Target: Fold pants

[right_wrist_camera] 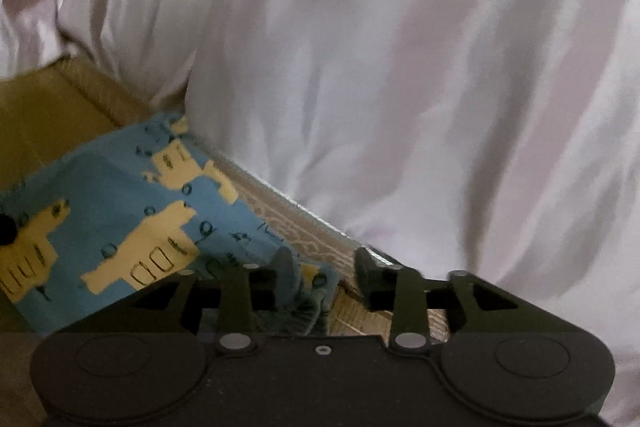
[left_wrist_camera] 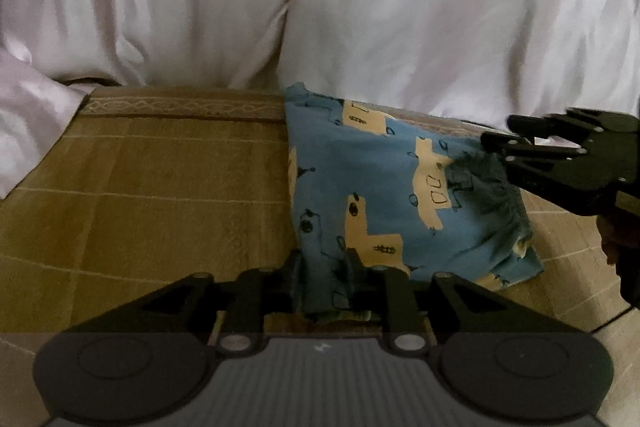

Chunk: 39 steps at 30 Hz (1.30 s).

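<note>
Blue pants [left_wrist_camera: 380,187] with a cream building print lie folded in a compact bundle on an olive woven mat [left_wrist_camera: 160,187]. My left gripper [left_wrist_camera: 326,269] is at the bundle's near corner, its fingers closed on a bunch of blue fabric. My right gripper [left_wrist_camera: 498,131] reaches in from the right at the gathered waistband [left_wrist_camera: 492,187]. In the right wrist view the pants [right_wrist_camera: 120,211] spread to the left, and the right gripper [right_wrist_camera: 324,269] stands open. The ruffled waistband [right_wrist_camera: 304,307] lies by its left finger, with bare mat by its right finger.
A crumpled white duvet [left_wrist_camera: 320,7] rises along the far side of the mat and fills most of the right wrist view [right_wrist_camera: 400,67]. The mat's patterned border [right_wrist_camera: 304,239] runs just under the duvet. A wide bare stretch of mat lies left of the pants.
</note>
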Motion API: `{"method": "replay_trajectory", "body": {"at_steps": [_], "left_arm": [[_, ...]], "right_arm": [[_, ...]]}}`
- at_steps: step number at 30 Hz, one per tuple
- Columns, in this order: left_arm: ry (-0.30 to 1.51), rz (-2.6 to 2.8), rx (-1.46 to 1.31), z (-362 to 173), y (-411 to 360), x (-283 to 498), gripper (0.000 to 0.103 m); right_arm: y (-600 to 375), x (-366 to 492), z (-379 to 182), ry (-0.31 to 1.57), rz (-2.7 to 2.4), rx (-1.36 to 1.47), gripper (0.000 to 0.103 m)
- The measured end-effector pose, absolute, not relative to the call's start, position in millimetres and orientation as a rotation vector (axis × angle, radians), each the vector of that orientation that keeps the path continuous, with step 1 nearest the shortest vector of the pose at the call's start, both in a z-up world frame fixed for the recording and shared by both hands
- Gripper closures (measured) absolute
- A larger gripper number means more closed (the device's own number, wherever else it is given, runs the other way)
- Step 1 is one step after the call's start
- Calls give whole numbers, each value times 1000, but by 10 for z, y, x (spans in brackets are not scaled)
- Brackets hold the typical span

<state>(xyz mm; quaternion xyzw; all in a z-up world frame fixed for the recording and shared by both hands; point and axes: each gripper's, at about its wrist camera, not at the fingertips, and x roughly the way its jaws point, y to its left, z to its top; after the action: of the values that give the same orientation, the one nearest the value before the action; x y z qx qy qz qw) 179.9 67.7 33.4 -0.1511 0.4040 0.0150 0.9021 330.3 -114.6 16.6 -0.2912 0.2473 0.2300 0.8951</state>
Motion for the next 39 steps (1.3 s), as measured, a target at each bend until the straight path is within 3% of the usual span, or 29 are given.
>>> {"method": "replay_trajectory", "body": {"at_steps": [2, 5, 6, 9, 12, 16, 27, 39], "left_arm": [[844, 21, -313, 395, 719, 1800, 75], [841, 22, -303, 532, 756, 1819, 71], [830, 23, -298, 603, 762, 1795, 66], [768, 42, -283, 854, 783, 1654, 33], [714, 58, -261, 1061, 795, 1501, 30], [661, 86, -243, 1278, 813, 1268, 13], [586, 96, -214, 1524, 738, 740, 0], [598, 115, -131, 1221, 705, 282, 0]], "right_arm": [[-1187, 3231, 273, 510, 488, -529, 34], [-1258, 3059, 452, 503, 475, -409, 27], [-1280, 2982, 510, 492, 475, -381, 24], [-1300, 2775, 679, 443, 473, -320, 14], [-1381, 2573, 841, 418, 471, -251, 9], [-1496, 2335, 1024, 391, 481, -160, 2], [-1656, 1654, 1228, 381, 439, -60, 1], [-1759, 1032, 879, 447, 383, -69, 1]]}}
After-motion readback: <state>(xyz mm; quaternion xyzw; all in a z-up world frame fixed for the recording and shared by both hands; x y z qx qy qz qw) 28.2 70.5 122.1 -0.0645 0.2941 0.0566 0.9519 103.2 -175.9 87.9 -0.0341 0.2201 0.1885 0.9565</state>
